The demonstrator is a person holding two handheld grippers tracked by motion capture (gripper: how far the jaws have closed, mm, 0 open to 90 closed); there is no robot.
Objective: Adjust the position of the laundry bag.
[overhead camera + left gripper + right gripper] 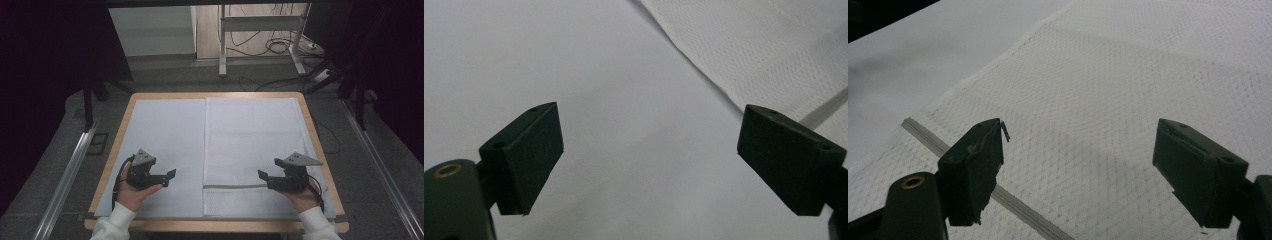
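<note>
One white mesh-textured towel [252,150] lies flat on the right half of the bench [120,131], crossed near its front edge by one grey stripe [235,186]. Two grippers are held low over the bench. The left gripper [171,176], at about 8 o'clock, hovers over the bare pale sheet [165,145] just beside the towel's left edge, jaws apart and empty. The right gripper [263,177], at about 4 o'clock, hangs over the towel by the stripe, jaws likewise apart and empty. The bench has a wooden rim. Beyond it are grey carpet [165,80], one white metal frame [260,30] and loose cables [280,47].
</note>
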